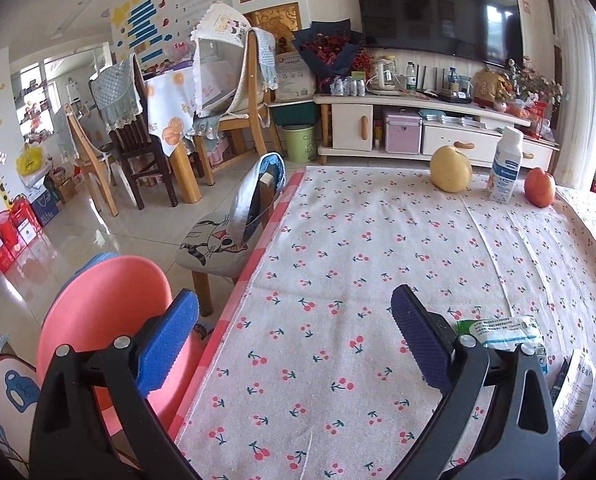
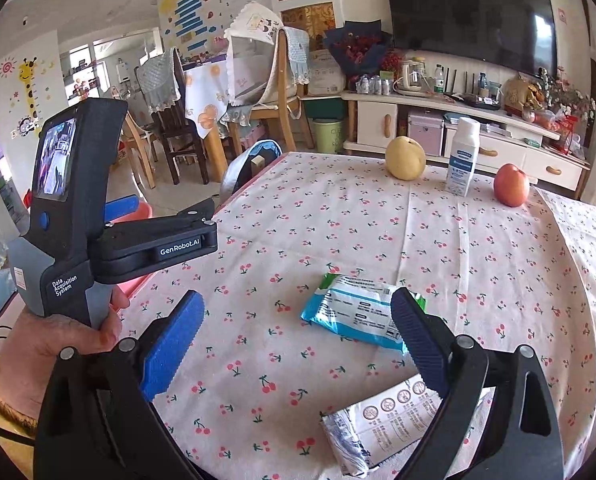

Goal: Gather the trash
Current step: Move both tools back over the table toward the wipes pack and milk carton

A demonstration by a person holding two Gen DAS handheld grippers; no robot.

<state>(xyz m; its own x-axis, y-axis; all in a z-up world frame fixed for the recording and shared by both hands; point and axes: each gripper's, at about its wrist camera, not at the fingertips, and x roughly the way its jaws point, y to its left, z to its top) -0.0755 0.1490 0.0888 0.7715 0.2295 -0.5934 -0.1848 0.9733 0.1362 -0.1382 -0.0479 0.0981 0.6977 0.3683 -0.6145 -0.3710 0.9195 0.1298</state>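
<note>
A blue-and-white wrapper point(image 2: 353, 312) with a green end lies on the cherry-print tablecloth point(image 2: 337, 232); it also shows in the left wrist view point(image 1: 505, 332) behind the right finger. A silver-white packet point(image 2: 381, 424) lies at the table's near edge, and shows in the left wrist view point(image 1: 575, 392) at far right. My right gripper point(image 2: 294, 340) is open and empty, above the cloth, its right finger over the blue wrapper's end. My left gripper point(image 1: 294, 340) is open and empty over the table's left edge; its body shows in the right wrist view point(image 2: 138, 240).
At the table's far side stand a yellow pear point(image 2: 405, 158), a white bottle point(image 2: 462, 156) and a red apple point(image 2: 511, 184). A pink stool point(image 1: 106, 312) and a cat-cushion stool point(image 1: 214, 248) stand left of the table. A green bin point(image 1: 299, 142) sits by the TV cabinet.
</note>
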